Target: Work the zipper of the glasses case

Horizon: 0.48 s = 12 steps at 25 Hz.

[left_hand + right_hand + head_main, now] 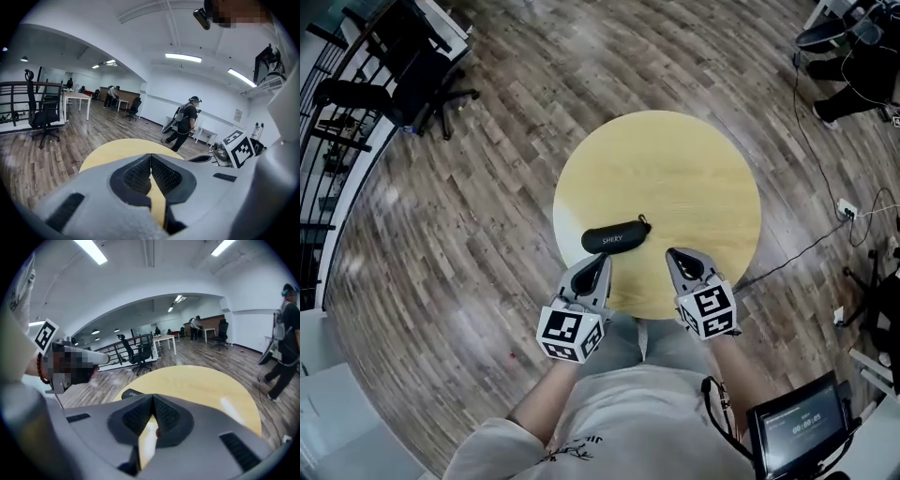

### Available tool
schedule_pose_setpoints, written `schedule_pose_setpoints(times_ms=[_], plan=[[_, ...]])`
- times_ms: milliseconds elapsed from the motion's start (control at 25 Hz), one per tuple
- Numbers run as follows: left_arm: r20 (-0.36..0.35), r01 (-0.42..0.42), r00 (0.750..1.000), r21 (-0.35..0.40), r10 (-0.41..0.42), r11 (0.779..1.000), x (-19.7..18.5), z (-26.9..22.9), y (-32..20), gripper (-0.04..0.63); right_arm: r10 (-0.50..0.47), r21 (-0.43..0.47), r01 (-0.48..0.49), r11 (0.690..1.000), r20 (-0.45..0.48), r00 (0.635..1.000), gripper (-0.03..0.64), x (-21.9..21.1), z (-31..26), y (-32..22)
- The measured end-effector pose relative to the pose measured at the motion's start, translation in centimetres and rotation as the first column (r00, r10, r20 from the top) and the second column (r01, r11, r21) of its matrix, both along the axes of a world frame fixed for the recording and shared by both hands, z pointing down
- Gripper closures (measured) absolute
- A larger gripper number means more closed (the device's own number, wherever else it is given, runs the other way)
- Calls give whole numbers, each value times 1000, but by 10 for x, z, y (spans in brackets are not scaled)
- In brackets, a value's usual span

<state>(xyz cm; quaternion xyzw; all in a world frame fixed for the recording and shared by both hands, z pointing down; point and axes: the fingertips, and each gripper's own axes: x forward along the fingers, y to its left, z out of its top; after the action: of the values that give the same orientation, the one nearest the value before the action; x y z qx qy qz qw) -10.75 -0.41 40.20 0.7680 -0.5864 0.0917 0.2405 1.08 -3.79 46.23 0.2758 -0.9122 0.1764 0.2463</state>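
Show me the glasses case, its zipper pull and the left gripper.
glasses case (615, 236), head view, middle of its black shell.
zipper pull (644, 222), head view, the small tab.
left gripper (604, 259), head view, at its fingertips.

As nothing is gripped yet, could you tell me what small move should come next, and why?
Probably open the left gripper and advance it onto the black oval glasses case; both it and the right gripper are shut, empty, not on it.

Bright, even indoor light, with strong fisheye bending towards the edges.

Long white ceiling light strips (183, 57) glow in both tool views, whose corners fall to black. The round pale-yellow wooden worktop (675, 178) carries a soft glare patch and only faint shadows. Close to the lens, the right tool (153, 398) looks blurred.
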Motion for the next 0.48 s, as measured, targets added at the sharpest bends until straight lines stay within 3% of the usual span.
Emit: schedule_pose_setpoints(times_ms=[120,320,480], plan=[[-5,-14,1000,-41,14,999,-1,34,-14,588,-121,70,124,990,-47,992,617,-10,20,-18],[25,-7,1000,-139,10,990,1,98,-29,588,-259,103,267,958,-85,962,615,-23,59,-46],[32,24,999,-181,-18,983,-2,130,-31,588,-393,148,409,901,-124,911,615,-39,79,-47]])
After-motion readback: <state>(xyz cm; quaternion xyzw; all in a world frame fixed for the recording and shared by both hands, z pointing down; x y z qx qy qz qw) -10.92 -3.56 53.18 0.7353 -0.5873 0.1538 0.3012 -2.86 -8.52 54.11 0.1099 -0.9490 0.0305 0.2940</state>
